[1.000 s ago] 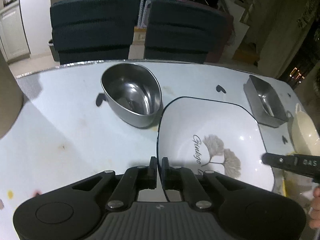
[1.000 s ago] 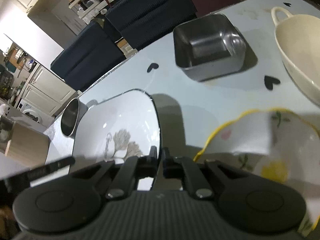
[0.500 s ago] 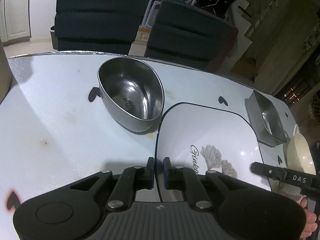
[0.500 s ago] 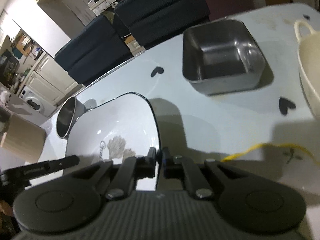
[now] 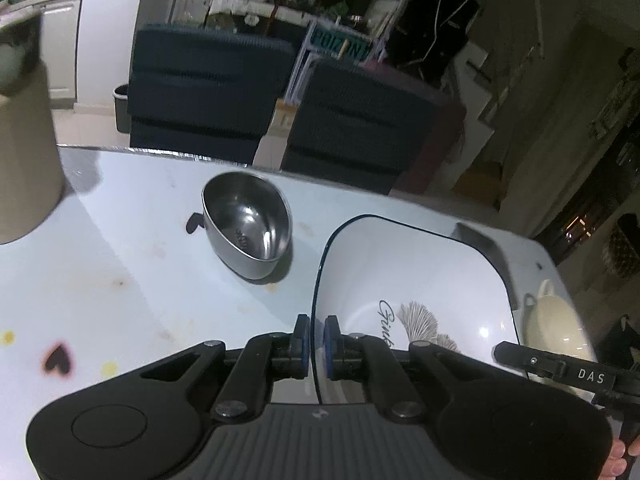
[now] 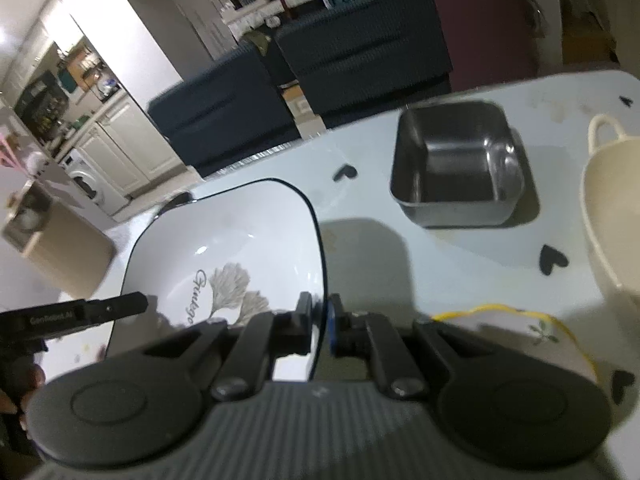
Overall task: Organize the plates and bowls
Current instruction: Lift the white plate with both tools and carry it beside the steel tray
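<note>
Mid-carry of the plate [image 5: 420,280]: square, white, dark-rimmed, with a leaf print and script at its centre, held by both grippers at once. Left gripper [image 5: 316,338] clamped narrow on the plate's left rim, rim running between the blue pads. Right gripper [image 6: 319,320] pinched the same way on the opposite rim. Plate spans from one gripper to the other, so each tool's tip shows in the other's view at the far side of the plate. Judging by the shadow under it in the right view, lifted clear of the table [image 5: 120,260], not resting on it.

Ahead and left of the left gripper: steel bowl [image 5: 246,230], oval, upright, apart from the plate. Ahead and right of the right gripper: steel tray [image 6: 456,168], square, deep. Further right: cream dish [image 6: 612,220] with a loop handle. Just right of the right gripper, close under its body: a yellow-edged plate [image 6: 516,328] with a floral print, partly hidden.

Likely step: moving the square plate toward a stack, most plausibly onto the yellow-edged plate; destination only a guess. Next move calls for both grippers travelling together at matching height, keeping the plate level, no twisting against each other. Then lowering squarely over the target, and letting go only once the plate sits flat. Thin glazed rim, narrow pinch: probably slippery if tilted.
</note>
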`<act>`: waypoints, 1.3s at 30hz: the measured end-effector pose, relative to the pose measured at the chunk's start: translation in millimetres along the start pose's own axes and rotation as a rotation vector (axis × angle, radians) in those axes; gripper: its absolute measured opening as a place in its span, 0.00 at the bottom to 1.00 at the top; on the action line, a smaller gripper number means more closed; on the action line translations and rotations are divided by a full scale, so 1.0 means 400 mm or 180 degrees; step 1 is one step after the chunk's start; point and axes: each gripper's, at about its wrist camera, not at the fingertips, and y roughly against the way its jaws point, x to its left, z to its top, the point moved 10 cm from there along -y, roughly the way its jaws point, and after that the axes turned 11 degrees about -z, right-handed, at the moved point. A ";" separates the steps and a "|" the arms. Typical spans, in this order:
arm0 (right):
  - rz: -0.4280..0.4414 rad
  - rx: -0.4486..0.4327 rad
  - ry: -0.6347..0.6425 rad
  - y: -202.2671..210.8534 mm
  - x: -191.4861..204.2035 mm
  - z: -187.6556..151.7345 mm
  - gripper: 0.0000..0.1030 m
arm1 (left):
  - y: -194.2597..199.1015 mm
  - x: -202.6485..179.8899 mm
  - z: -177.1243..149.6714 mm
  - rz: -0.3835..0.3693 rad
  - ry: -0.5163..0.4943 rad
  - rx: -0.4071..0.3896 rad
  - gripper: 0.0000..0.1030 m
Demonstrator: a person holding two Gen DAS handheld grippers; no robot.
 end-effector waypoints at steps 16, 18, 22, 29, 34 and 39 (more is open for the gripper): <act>0.0318 -0.0068 0.0186 0.300 -0.061 -0.165 0.08 | 0.250 -0.172 -0.237 -0.0024 0.0046 -0.0145 0.06; 0.0284 -0.0022 0.0194 0.317 -0.080 -0.193 0.08 | 0.252 -0.177 -0.282 -0.0050 0.0096 -0.0081 0.06; 0.0167 0.0088 0.0209 0.330 -0.105 -0.246 0.08 | 0.238 -0.165 -0.364 -0.0070 0.0261 0.0092 0.07; -0.0099 0.0435 0.0363 0.302 -0.118 -0.341 0.08 | 0.195 -0.127 -0.475 0.0036 0.0375 0.0453 0.08; -0.0210 0.0760 0.0403 0.262 -0.125 -0.389 0.08 | 0.171 -0.102 -0.520 0.0133 0.0403 0.0646 0.08; -0.0281 0.0856 0.0513 0.250 -0.107 -0.411 0.09 | 0.162 -0.067 -0.524 0.0196 0.0490 0.0698 0.09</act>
